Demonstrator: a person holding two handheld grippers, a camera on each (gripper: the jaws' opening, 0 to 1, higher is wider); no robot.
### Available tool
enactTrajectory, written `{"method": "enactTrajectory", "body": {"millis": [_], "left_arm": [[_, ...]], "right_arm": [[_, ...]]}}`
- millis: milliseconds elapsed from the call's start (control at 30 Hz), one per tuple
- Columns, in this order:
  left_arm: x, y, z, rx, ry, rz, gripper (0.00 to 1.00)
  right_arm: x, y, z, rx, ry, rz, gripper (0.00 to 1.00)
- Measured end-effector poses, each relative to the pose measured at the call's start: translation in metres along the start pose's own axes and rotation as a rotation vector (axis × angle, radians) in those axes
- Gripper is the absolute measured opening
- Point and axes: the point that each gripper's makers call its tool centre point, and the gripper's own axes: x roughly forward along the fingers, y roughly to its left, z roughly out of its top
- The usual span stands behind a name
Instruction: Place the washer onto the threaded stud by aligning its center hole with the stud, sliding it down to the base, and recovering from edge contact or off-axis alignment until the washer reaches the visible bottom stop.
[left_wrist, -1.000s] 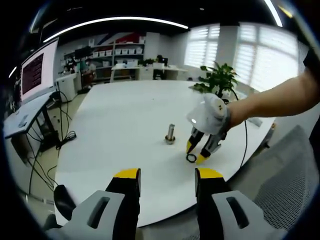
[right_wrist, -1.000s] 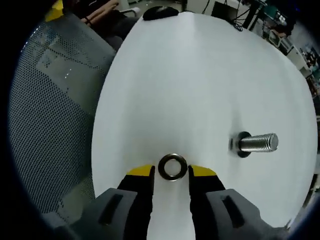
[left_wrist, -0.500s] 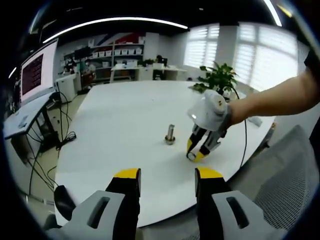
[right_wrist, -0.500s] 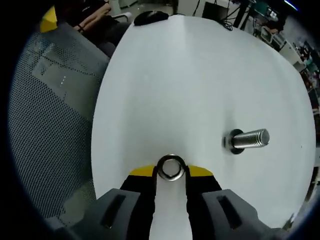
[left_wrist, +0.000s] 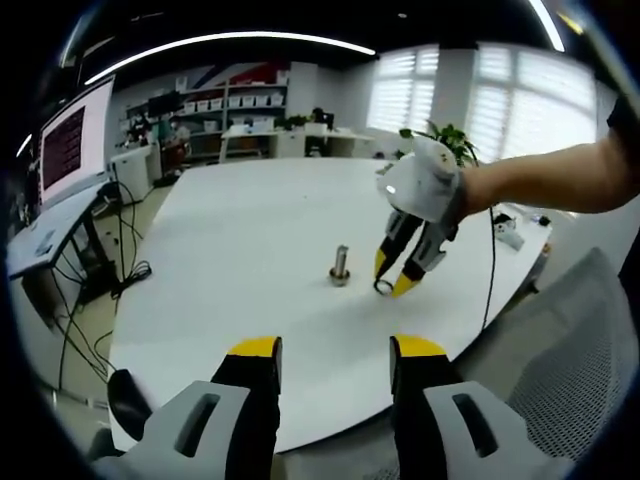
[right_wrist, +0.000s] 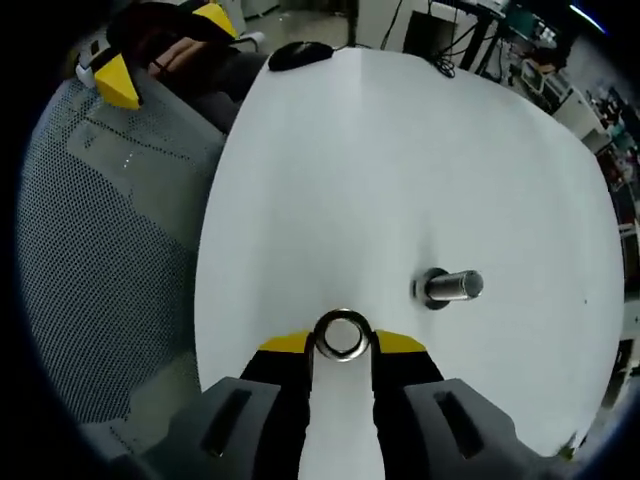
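Now the right gripper (right_wrist: 341, 345) pinches the washer (right_wrist: 341, 334) between its fingers at lower centre, above the white desk (right_wrist: 400, 150), threaded stud (right_wrist: 452, 287) to its right; left gripper (left_wrist: 336, 350) fingers sit wide apart.

Left gripper view: the washer (left_wrist: 384, 288) between the right gripper (left_wrist: 392, 285) tips is too small to resolve, the threads on the stud (left_wrist: 341, 265) can't be made out, and text on the monitor (left_wrist: 70, 145) at left is unreadable. The forearm (left_wrist: 560, 185) holding that gripper is cut by the right edge. Right gripper view: washer's (right_wrist: 341, 335) near edge is hidden between the yellow fingertips (right_wrist: 285, 345), the stud's (right_wrist: 452, 287) base is partly covered by its own shaft, and the left gripper (right_wrist: 160, 45) at upper left is partly cropped, so its jaw gap is unclear there.
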Motion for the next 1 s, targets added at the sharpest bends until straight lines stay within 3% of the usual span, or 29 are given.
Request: {"method": "enactTrajectory", "body": {"millis": [433, 1000], "left_arm": [[0.000, 0.000, 0.000, 0.007, 0.001, 0.003, 0.41], [0.001, -0.003, -0.001, 0.026, 0.010, -0.007, 0.41]], "right_arm": [[-0.021, -0.005, 0.003, -0.042, 0.036, 0.017, 0.23], [-0.053, -0.040, 0.021, -0.129, 0.078, -0.032, 0.23]]}}
